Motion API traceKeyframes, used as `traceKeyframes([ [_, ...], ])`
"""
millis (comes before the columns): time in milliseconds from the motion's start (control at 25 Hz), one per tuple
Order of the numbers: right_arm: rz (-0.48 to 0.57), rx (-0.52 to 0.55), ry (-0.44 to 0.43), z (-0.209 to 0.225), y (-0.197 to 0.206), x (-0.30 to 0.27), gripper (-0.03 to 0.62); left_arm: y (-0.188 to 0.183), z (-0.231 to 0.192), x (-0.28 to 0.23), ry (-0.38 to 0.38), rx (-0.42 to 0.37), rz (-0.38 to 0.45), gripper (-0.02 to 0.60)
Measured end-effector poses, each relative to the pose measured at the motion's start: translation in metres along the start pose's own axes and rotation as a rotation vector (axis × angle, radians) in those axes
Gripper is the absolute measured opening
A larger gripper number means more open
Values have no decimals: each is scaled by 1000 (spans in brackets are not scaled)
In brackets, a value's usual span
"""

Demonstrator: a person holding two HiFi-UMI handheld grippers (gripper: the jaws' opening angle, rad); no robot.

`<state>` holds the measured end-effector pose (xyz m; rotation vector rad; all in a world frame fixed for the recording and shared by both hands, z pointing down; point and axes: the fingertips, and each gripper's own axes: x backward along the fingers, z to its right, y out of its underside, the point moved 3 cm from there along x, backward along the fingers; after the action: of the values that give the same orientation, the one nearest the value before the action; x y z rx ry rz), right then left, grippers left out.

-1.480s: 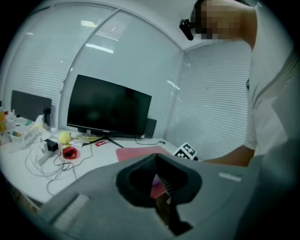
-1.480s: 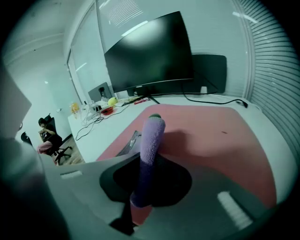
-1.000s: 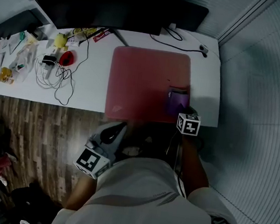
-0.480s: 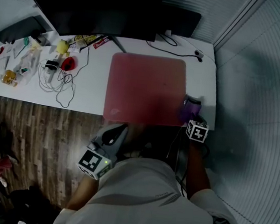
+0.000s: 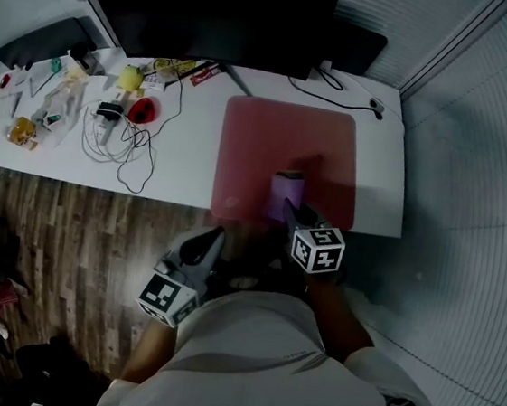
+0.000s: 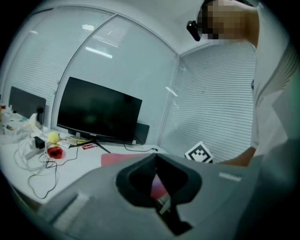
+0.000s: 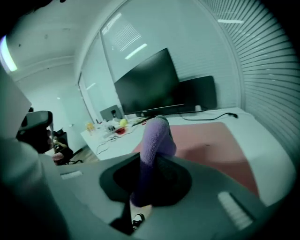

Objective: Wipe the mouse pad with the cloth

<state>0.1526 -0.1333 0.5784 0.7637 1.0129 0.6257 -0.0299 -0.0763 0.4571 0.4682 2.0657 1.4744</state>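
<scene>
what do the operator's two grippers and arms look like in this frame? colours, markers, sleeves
The left gripper and right gripper look alike: matte grey bodies tapering to two jaws, with a black recess behind the jaws. Each carries a white cube printed with black square markers: left cube, right cube. The person wears a light short-sleeved shirt; the forearms are bare. No cable is clearly visible.

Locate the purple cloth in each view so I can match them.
Head view: cloth at the near middle of the pink mouse pad, at the tip of the right gripper.
Left gripper view: cannot make it out.
Right gripper view: dead centre, upright, clamped between the jaws.
Shared landmark: black monitor behind the pad.
</scene>
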Motion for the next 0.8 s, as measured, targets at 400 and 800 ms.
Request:
traceKeyframes([
  [400,-152,247,-385,-218,52,-108,48,14,-72,90,-111,23,-13,2],
  [800,-229,195,-130,-145,77,-148,48,25,-74,94,-98,26,-32,3],
])
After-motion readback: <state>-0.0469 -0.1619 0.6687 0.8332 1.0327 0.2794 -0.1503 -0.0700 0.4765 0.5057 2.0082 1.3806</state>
